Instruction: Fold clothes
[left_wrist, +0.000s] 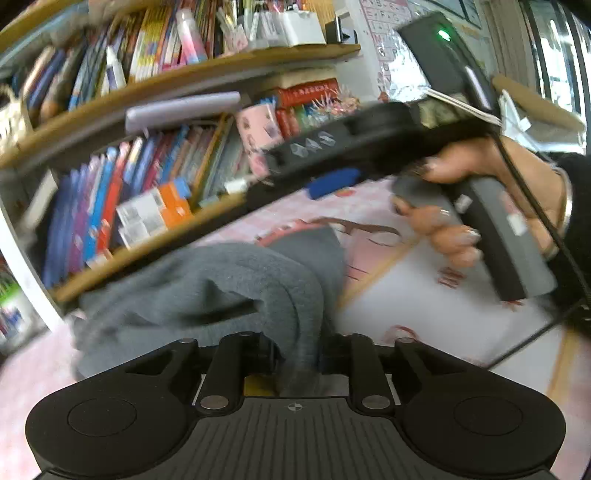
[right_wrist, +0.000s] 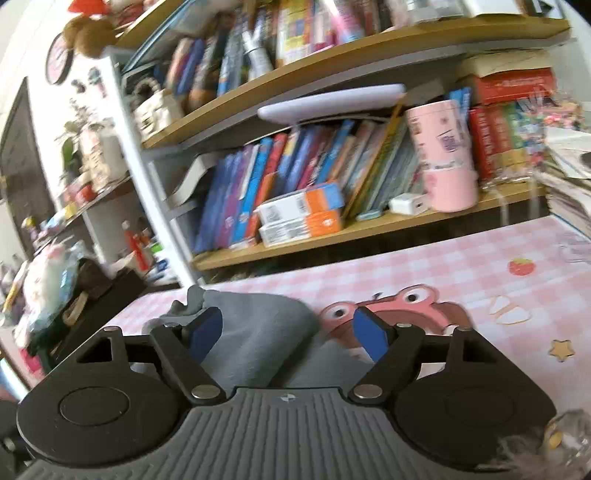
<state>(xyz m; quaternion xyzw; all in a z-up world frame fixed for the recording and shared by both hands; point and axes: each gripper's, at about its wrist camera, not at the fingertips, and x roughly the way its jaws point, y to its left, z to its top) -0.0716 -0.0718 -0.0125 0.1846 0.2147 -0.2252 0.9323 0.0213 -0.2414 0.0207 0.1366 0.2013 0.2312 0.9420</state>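
Observation:
A grey fleece garment (left_wrist: 207, 291) lies bunched on the pink checked tablecloth (left_wrist: 424, 317). My left gripper (left_wrist: 295, 358) is shut on a fold of the grey garment, which hides its fingertips. In the left wrist view the right gripper (left_wrist: 332, 184) is held in a hand above the cloth, to the right of the garment, one blue pad showing. In the right wrist view my right gripper (right_wrist: 288, 332) is open, its blue pads (right_wrist: 369, 338) spread wide above the grey garment (right_wrist: 258, 332), not touching it.
A wooden bookshelf (right_wrist: 332, 236) packed with books, boxes and a pink cup (right_wrist: 443, 162) stands right behind the table. The tablecloth (right_wrist: 461, 273) carries a cartoon print. A cluttered side shelf (right_wrist: 74, 206) is at left. A cable (left_wrist: 535, 332) trails from the right gripper.

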